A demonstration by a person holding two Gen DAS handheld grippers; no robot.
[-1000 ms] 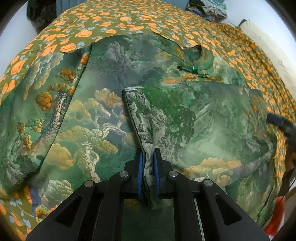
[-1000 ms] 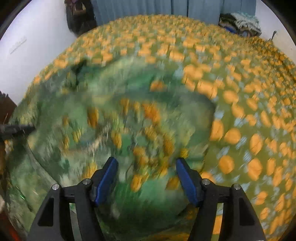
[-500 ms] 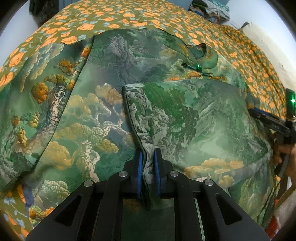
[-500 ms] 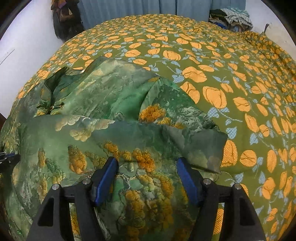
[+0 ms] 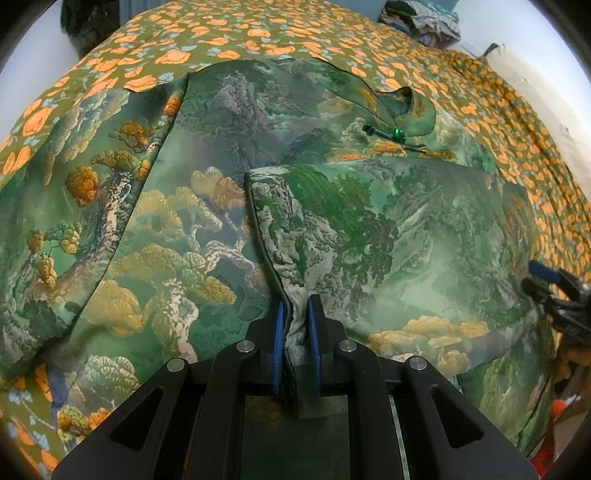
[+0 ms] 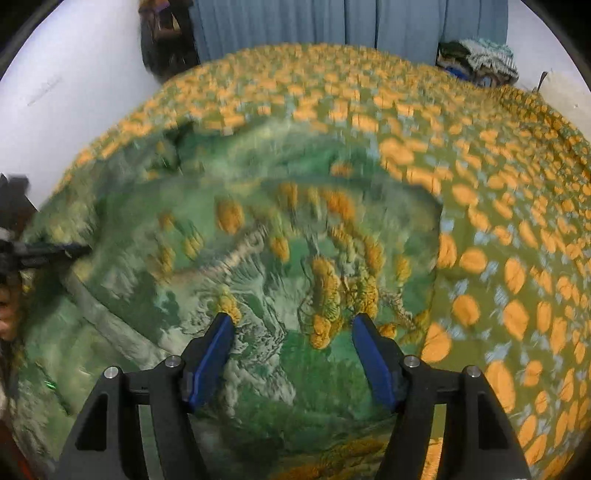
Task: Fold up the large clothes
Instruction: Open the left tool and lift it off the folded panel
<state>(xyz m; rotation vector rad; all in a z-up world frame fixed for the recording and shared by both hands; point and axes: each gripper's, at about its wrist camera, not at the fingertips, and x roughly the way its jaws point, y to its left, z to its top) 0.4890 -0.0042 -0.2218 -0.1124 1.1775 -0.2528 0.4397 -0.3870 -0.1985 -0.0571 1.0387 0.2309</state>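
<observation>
A large green garment [image 5: 207, 236] printed with mountains and golden trees lies spread on the bed; its collar [image 5: 402, 110] with a green bead fastener is at the far right. One part [image 5: 388, 236] is folded over the body. My left gripper [image 5: 294, 306] is shut on the dark piped edge of that folded part. My right gripper [image 6: 291, 325] is open and empty just above the garment [image 6: 280, 258]; this view is blurred by motion. The right gripper also shows at the right edge of the left wrist view [image 5: 554, 291].
The bed is covered by an olive spread with orange flowers [image 5: 258, 37], also in the right wrist view [image 6: 517, 221]. A pile of clothes [image 6: 476, 59] lies at the far end, by blue curtains [image 6: 332, 22]. A white wall [image 6: 74, 92] runs along the left.
The right gripper has pulled back and swung, so its view is blurred again; it stays open. The left gripper holds the same edge with little movement.
</observation>
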